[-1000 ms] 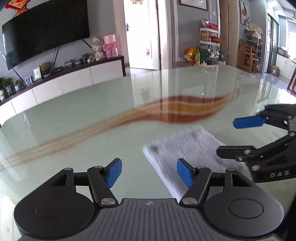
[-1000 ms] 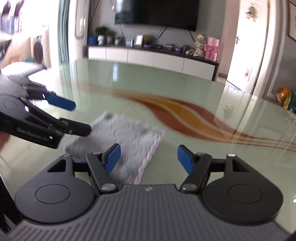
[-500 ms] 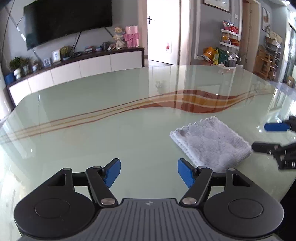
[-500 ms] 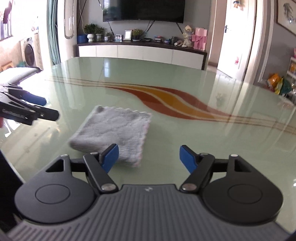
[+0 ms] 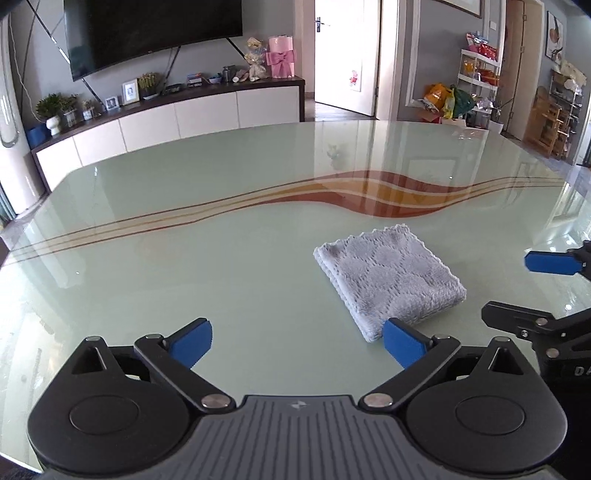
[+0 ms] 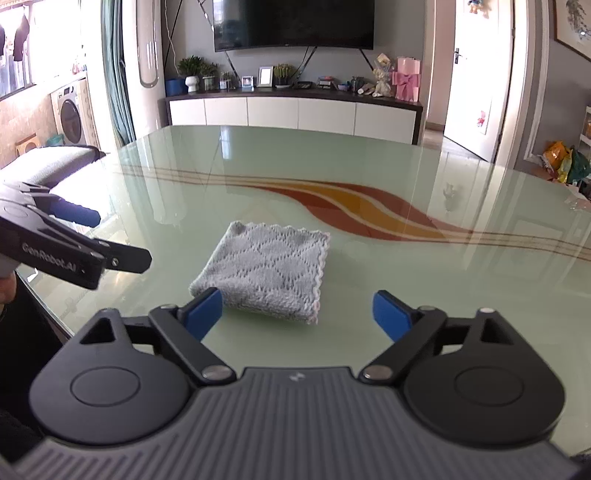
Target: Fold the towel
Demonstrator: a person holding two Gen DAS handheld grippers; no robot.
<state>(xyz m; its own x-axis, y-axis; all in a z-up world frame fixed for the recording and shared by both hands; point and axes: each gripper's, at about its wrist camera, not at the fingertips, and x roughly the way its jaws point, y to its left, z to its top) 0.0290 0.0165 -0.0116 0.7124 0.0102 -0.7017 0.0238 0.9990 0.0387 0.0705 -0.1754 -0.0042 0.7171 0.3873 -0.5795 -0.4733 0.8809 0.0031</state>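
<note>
Both wrist cameras look down across the table [image 5: 184,258] toward its far edge, close above it; both views share the folded towel [image 5: 388,280] [image 6: 269,273].

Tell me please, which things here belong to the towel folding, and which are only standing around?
Belonging to the job:
grey towel, folded, lying on the glass table
left gripper, jaws opening, nothing between them
right gripper, jaws opening, nothing between them

Only around:
television
pink gift box
potted plant
</note>
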